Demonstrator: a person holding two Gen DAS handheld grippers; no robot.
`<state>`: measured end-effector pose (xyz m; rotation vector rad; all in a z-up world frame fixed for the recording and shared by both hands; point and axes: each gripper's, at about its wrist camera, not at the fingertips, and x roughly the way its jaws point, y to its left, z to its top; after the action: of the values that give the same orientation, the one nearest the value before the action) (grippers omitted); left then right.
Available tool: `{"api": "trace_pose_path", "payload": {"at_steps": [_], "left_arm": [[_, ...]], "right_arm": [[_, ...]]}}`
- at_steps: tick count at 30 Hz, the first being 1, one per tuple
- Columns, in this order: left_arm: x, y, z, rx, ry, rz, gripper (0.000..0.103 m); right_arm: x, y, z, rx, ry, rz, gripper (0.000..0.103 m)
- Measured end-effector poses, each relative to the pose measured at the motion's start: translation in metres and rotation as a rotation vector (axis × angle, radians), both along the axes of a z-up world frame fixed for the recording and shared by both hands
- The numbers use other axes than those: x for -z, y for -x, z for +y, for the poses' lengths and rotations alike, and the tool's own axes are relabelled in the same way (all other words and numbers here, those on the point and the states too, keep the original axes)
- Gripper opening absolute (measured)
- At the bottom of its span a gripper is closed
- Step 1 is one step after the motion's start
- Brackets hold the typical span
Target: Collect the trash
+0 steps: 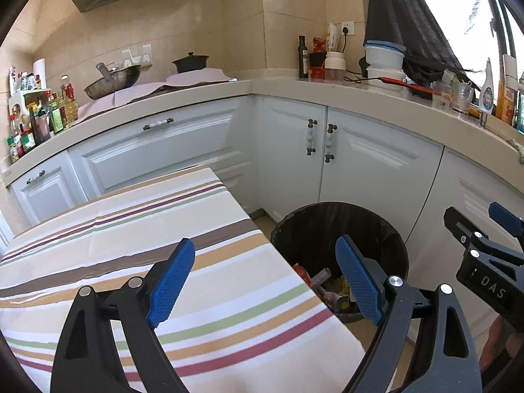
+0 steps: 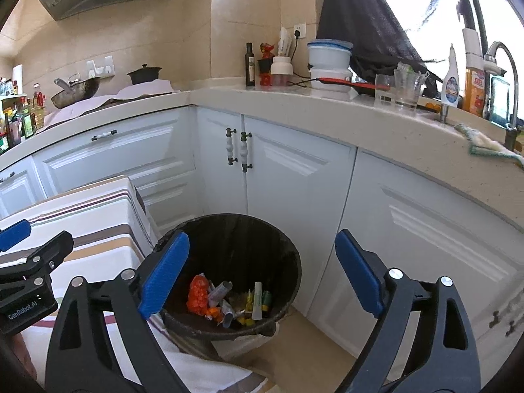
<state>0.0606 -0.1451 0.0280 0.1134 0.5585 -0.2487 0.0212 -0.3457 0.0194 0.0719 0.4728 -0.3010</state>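
Left wrist view: left gripper (image 1: 265, 281) has its blue pads spread wide, nothing between them. It hangs over the near corner of the striped tablecloth (image 1: 137, 229), right finger out past the table edge above the trash bin (image 1: 389, 239). Bin is black, bag-lined, on the floor in the cabinet corner, just beside the table. Trash (image 1: 322, 283) lies at its bottom: something red-orange, a grey tube, yellow bits; half hidden behind the table edge and the pad, so hard to itemise from here. Right gripper (image 1: 484, 235) pokes in at the right edge, partly cut off. White cabinets (image 1: 353, 167) run behind the bin. Counter (image 1: 268, 85) above carries a wok (image 1: 113, 80), a dark lidded pot (image 1: 190, 62), stacked white containers (image 1: 383, 62) and glasses (image 1: 453, 96).

Right wrist view: right gripper (image 2: 262, 275) is also fully apart and empty, sitting above and in front of the bin (image 2: 291, 262). Bin contents clearer here: orange-red crumpled wrapper (image 2: 198, 294), grey tubes (image 2: 221, 291), a white-green tube (image 2: 257, 299) leaning upright, small yellow pieces (image 2: 245, 321). All of it is inside the bin, well below the pads. Left gripper (image 2: 29, 245) shows at the left edge over the tablecloth (image 2: 98, 216). A faucet (image 2: 506, 65) and a cloth (image 2: 484, 145) sit on the counter at far right.
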Motion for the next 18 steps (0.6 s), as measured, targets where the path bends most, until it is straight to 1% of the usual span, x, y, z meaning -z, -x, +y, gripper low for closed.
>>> {"api": "trace_pose_path", "payload": {"at_steps": [5, 8, 18], "left_arm": [[-0.007, 0.011, 0.009, -0.013, 0.026, -0.008, 0.085], [-0.010, 0.016, 0.012, -0.014, 0.029, -0.020, 0.085], [-0.015, 0.024, 0.016, -0.014, 0.040, -0.038, 0.085]], "right_arm": [[-0.009, 0.017, 0.008, -0.002, 0.007, -0.016, 0.090], [-0.013, 0.024, 0.010, -0.003, 0.012, -0.021, 0.090], [-0.019, 0.033, 0.012, 0.003, 0.021, -0.040, 0.090]]}}
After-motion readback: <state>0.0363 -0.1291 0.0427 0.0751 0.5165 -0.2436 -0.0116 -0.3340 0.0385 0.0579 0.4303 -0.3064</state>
